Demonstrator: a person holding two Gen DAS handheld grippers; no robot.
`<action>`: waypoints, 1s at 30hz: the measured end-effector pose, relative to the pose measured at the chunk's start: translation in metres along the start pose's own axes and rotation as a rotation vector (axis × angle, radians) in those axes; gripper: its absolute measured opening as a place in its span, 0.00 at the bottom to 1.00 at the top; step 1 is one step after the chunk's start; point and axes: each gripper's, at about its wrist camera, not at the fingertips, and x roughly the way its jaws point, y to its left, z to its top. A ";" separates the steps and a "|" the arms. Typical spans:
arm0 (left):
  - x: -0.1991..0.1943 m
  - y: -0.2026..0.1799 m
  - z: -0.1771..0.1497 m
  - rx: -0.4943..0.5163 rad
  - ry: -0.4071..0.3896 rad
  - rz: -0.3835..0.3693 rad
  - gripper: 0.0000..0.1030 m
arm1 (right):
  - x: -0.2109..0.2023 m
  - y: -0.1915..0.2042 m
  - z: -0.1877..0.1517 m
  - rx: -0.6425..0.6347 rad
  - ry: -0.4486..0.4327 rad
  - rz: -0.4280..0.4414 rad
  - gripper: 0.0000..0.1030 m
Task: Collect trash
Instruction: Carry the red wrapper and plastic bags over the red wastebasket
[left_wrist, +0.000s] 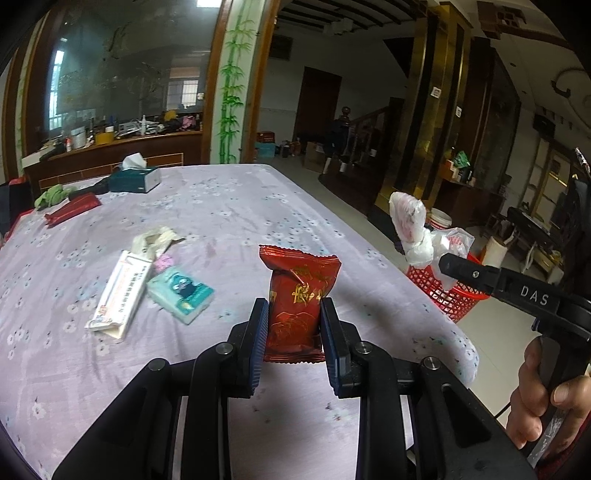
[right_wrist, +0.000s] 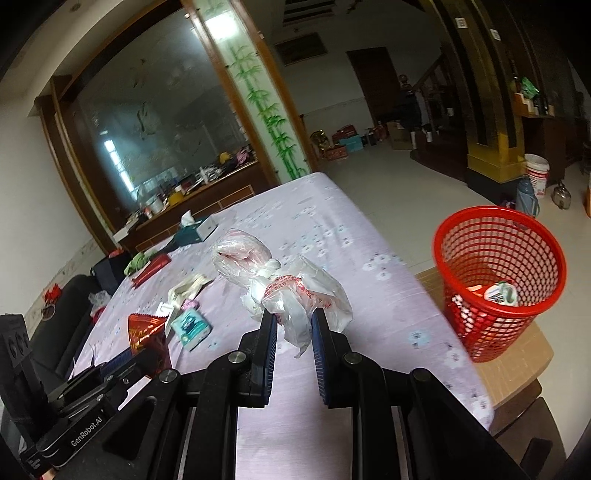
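My left gripper (left_wrist: 293, 314) is shut on a red foil snack wrapper (left_wrist: 300, 291), held upright above the table (left_wrist: 229, 221); the same red wrapper (right_wrist: 146, 332) shows at the lower left of the right wrist view. My right gripper (right_wrist: 294, 319) is shut on a knotted clear plastic bag (right_wrist: 280, 284), lifted over the table's right side. That bag (left_wrist: 415, 229) appears at the right of the left wrist view, just in front of the red mesh basket (left_wrist: 450, 295). The basket (right_wrist: 502, 280) stands on a brown stool beside the table, with some trash inside.
On the floral cloth lie a white slim box (left_wrist: 118, 295), a teal tissue pack (left_wrist: 181, 293), crumpled paper (left_wrist: 155, 236), a red pouch (left_wrist: 72, 208) and a teal tissue box (left_wrist: 135, 177). A hand (left_wrist: 550, 387) grips the right tool. White bucket (right_wrist: 535, 177) on the floor.
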 end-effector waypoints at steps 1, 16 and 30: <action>0.002 -0.004 0.001 0.007 0.002 -0.003 0.26 | -0.002 -0.005 0.002 0.009 -0.005 -0.005 0.19; 0.039 -0.070 0.025 0.092 0.045 -0.132 0.26 | -0.036 -0.089 0.026 0.151 -0.080 -0.108 0.19; 0.077 -0.144 0.048 0.156 0.093 -0.261 0.26 | -0.072 -0.172 0.046 0.269 -0.135 -0.199 0.19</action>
